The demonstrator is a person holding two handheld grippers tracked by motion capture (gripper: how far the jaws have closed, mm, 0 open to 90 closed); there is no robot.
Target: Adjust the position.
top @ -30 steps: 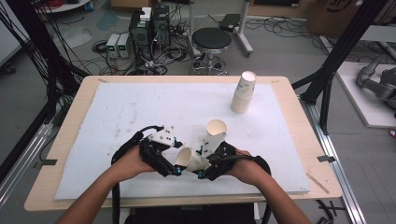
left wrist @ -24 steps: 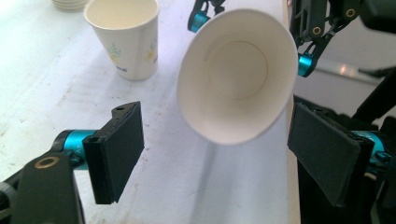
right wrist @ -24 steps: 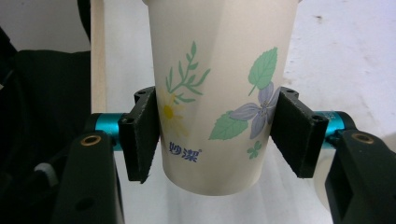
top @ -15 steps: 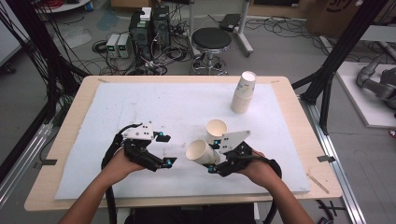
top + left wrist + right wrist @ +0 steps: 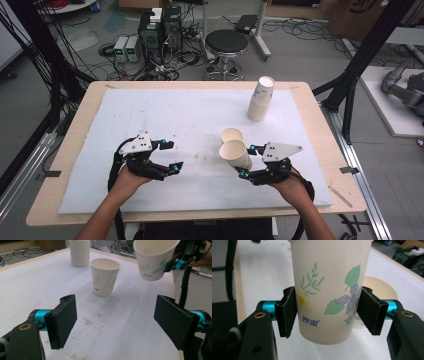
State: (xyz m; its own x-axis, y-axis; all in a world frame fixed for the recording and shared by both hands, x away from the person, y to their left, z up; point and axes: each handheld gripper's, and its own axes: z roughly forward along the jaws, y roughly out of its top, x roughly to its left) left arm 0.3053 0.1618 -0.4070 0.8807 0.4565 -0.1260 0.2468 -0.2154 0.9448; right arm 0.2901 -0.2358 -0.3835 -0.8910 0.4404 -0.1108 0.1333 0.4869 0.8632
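left hand-held gripper point(image 5: 170, 155) has drawn away from held cup point(image 5: 236, 153).

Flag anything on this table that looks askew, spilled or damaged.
Nothing spilled or damaged. The held cup is tilted in the right gripper, above the mat. The standing cup and cup stack are upright. The white mat carries faint brown stains.

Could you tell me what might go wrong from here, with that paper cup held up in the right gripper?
The right gripper pinches the held paper cup only near its base, tilted above the mat; it could slip or dent. The standing cup sits just behind it, so a careless move might knock it over. The left gripper hangs open, with nothing to steady either cup.
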